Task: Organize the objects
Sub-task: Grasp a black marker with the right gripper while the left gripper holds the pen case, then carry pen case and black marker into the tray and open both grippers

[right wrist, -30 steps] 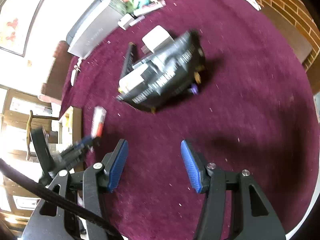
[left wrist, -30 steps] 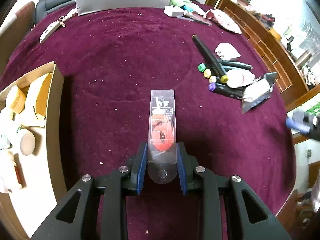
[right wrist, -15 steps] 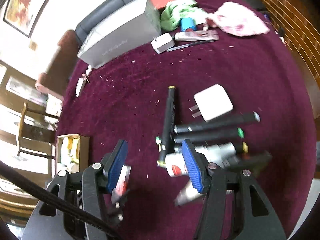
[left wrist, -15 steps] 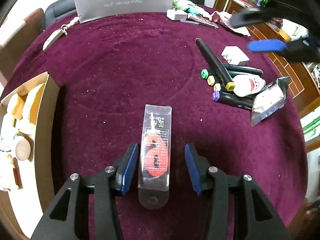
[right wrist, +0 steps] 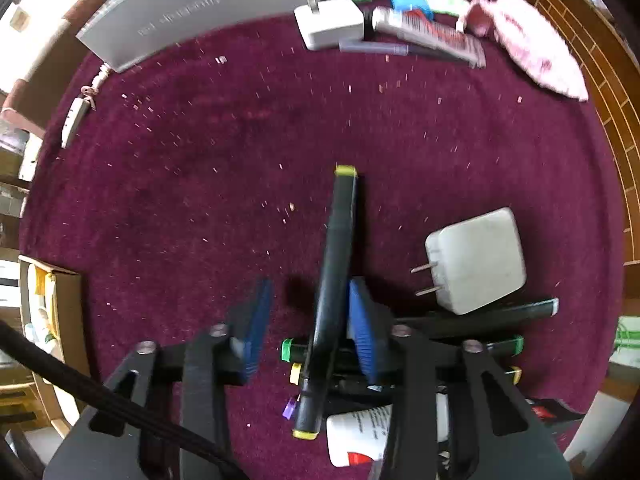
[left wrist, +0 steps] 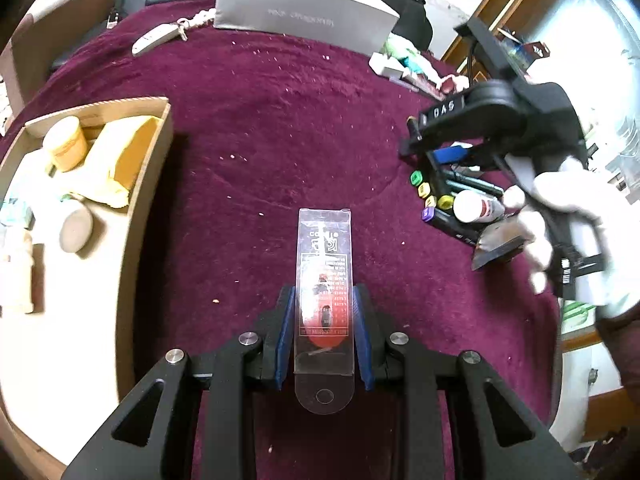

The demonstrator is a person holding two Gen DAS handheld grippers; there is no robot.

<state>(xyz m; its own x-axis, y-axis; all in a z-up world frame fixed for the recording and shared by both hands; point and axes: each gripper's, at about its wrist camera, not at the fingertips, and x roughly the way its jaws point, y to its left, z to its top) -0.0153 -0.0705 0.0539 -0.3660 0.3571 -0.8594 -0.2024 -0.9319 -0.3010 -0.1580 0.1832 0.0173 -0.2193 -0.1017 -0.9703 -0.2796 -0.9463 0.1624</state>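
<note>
left hand-held gripper (left wrist: pixel 323 332), clear packet (left wrist: pixel 325 280) lengthwise, pointing forward

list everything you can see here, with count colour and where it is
clear blister pack: 1, red item inside, between the left gripper's fingers
cardboard box: 1, tan, left side, holding yellow and cream items
markers: several, black with coloured caps, piled at right; one yellow-capped between the right fingers
white bottle: 1, red label, beside the markers
wall charger: 1, white, right of the markers
second charger: 1, white, far edge
tube: 1, silver and red, far edge
grey box: 1, far edge
tablecloth: 1, maroon
left gripper: shut on the pack
right gripper: open around a marker
</note>
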